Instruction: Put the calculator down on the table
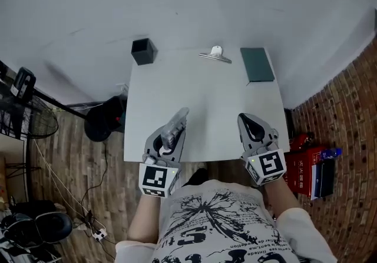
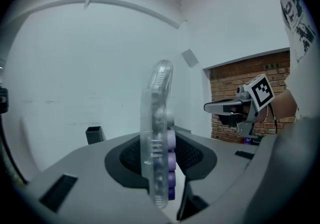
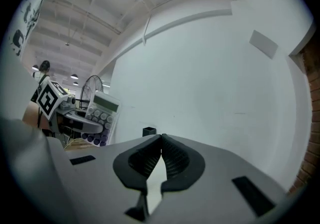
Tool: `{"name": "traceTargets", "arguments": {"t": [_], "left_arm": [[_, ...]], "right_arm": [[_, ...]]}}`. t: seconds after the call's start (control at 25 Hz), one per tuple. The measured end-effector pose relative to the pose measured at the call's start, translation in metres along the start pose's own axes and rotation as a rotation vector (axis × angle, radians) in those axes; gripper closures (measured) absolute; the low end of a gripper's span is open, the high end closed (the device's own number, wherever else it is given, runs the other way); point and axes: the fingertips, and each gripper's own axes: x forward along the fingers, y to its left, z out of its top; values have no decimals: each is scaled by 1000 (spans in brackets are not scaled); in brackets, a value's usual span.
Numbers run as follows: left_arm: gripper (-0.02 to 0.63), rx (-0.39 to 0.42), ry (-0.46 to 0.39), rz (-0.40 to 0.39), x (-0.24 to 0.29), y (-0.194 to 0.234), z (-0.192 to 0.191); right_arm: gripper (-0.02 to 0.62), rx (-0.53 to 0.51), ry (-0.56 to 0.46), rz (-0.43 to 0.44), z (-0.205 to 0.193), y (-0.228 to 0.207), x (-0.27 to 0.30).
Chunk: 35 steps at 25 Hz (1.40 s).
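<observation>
Calculator [image 2: 159,138]: where is it, inspector?

Clamped in the left gripper [image 1: 179,119], over the near edge of the table [image 1: 206,97], towards its left corner. It is not lying on the table. It stands on edge between the jaws, with its clear casing upright and its purple keys facing the right-hand side.

How do the left jaws stand?

Partly apart, closed onto the calculator's two faces. Both ribbed pads [image 2: 131,158] press on the casing, and its upper half rises well above them.

And the right gripper [image 1: 246,120]?

Over the near edge of the table as well, towards the right corner and well apart from the left one. Its jaws meet at the tips, and only a narrow gap shows lower down. Nothing is between them. Its own view shows the calculator off to the side with the display uppermost.

What else is on the table?

Three items, all along the far edge. A black box [image 1: 142,51] sits at the far-left corner, a metal clip [image 1: 215,55] near the middle, and a dark green book [image 1: 257,65] lies flat at the far-right corner. The middle of the table is bare white surface.
</observation>
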Motion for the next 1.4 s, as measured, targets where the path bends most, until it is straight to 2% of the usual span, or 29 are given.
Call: {"name": "traceTargets", "arguments": {"t": [0.32, 0.52, 0.76, 0.96, 1.12, 1.4], "left_arm": [[457, -74, 133, -99, 73, 37, -45], [457, -108, 241, -155, 106, 48, -86], [456, -163, 344, -188, 133, 50, -133], [456, -240, 397, -207, 146, 49, -156], [456, -262, 431, -224, 153, 49, -169], [456, -340, 447, -241, 166, 50, -177]], "right_arm": [[580, 31, 106, -15, -41, -19, 73], [580, 57, 165, -32, -72, -28, 105], [580, 74, 213, -8, -103, -27, 129], [580, 79, 236, 12, -112, -23, 141], [580, 61, 253, 34, -116, -20, 149], [580, 47, 276, 49, -122, -19, 156]]}}
